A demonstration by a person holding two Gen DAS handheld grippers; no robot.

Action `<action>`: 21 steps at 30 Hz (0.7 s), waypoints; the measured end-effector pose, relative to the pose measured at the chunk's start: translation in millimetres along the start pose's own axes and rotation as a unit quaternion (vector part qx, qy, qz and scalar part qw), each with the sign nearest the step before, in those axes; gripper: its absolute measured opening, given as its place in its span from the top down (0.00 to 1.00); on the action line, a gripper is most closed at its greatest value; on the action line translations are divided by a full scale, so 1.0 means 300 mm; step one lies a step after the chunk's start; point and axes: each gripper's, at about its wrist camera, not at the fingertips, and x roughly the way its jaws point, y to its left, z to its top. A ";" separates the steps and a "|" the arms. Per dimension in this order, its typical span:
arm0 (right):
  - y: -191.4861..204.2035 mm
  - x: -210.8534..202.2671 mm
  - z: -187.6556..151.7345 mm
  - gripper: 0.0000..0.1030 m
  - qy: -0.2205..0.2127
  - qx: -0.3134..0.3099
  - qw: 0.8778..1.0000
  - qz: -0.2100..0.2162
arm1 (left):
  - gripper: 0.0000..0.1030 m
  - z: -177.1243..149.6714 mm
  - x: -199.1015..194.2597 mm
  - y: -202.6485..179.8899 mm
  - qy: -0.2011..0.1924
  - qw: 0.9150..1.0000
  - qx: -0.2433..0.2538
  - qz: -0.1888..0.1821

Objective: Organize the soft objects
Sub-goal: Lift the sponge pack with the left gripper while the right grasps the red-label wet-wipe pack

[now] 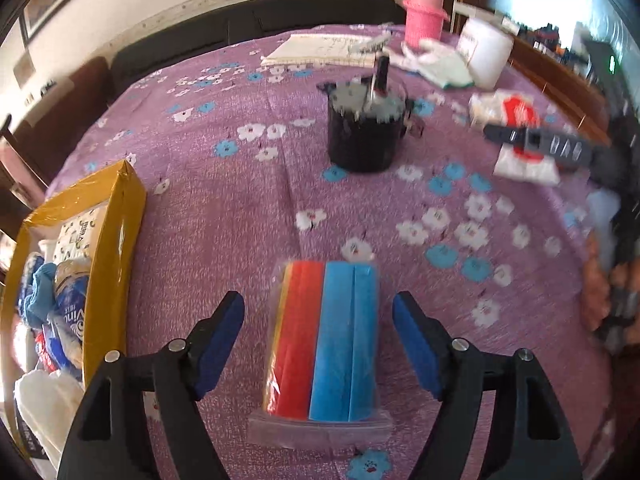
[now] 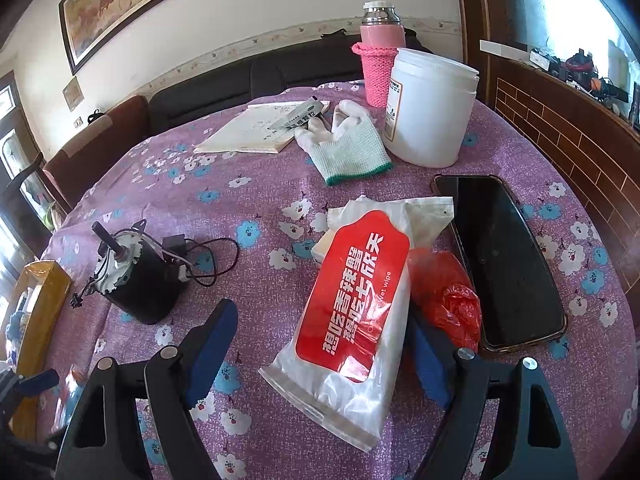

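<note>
A clear bag of red, blue and yellow sponge cloths (image 1: 324, 344) lies on the purple flowered tablecloth (image 1: 224, 208). My left gripper (image 1: 319, 300) is open and straddles the bag, with a gap at each blue pad. A white and red wet wipe pack (image 2: 352, 312) lies between the fingers of my right gripper (image 2: 322, 312), which is open; its left pad (image 2: 212, 348) stands well clear and the right pad is partly hidden behind the pack. A yellow cardboard box (image 1: 120, 216) at the left holds tissue packs and cloths. A white knit glove (image 2: 352, 148) lies farther back.
A black motor with wires (image 2: 136, 280) stands mid-table. A red plastic bag (image 2: 448, 300) and a dark phone (image 2: 504, 260) lie right of the wipes. A white jar (image 2: 432, 112), a pink bottle (image 2: 380, 60) and a notebook (image 2: 264, 128) sit at the back.
</note>
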 end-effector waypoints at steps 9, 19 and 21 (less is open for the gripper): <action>0.010 0.005 -0.009 0.46 0.007 -0.008 1.000 -0.023 | 0.00 -0.031 0.030 0.071 -0.009 0.997 -0.071 -0.002; 0.001 -0.001 -0.015 0.46 0.005 -0.002 1.000 -0.029 | 0.00 -0.037 0.027 0.064 -0.009 0.998 -0.065 -0.001; -0.003 0.000 -0.016 0.45 0.007 0.001 1.000 -0.030 | 0.00 -0.035 0.028 0.068 -0.006 0.998 -0.059 -0.005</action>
